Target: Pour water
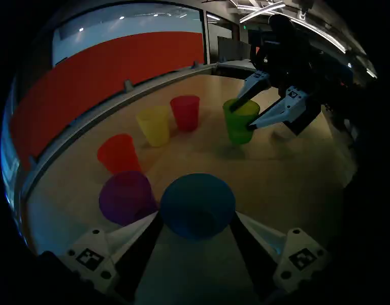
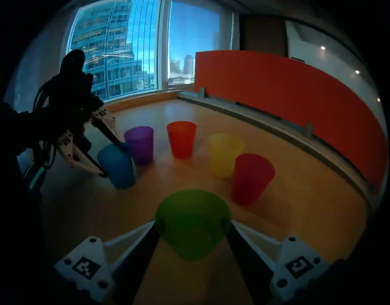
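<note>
An office-like room high in a city building is being shown. At the upper left of the right gripper view, blue glass high-rise towers (image 2: 114, 46) are being seen through large windows (image 2: 190, 46). A long red-orange wall panel (image 2: 296, 96) is being shown at the upper right. Bright strip ceiling lights (image 1: 261, 10) are being caught at the top of the left gripper view, above a broad pale wooden tabletop (image 1: 291, 178).

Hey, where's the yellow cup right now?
In the left gripper view the yellow cup stands on the wooden table, left of centre, between the orange cup and the red cup.
</note>
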A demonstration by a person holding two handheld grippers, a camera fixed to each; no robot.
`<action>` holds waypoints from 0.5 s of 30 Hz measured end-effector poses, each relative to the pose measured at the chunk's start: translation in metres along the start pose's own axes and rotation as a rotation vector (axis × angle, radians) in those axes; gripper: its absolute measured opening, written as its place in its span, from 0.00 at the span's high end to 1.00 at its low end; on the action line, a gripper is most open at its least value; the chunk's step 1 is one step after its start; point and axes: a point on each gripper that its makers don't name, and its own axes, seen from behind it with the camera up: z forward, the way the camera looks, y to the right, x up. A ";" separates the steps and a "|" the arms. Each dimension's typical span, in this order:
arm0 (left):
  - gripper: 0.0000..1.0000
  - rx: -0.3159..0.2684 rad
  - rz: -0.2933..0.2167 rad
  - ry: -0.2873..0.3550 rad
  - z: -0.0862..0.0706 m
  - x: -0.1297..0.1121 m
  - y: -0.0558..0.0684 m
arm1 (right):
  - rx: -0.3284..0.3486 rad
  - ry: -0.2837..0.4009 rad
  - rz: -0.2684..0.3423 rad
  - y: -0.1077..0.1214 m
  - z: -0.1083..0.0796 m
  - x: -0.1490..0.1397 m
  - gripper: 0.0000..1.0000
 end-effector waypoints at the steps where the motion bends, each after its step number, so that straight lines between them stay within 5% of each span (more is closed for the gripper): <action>1: 0.05 0.001 -0.001 -0.001 0.000 -0.001 0.000 | 0.001 -0.001 0.001 0.000 0.000 -0.001 0.11; 15: 0.03 0.020 -0.010 -0.008 -0.008 -0.014 -0.002 | 0.002 -0.017 0.011 -0.004 0.006 -0.014 0.10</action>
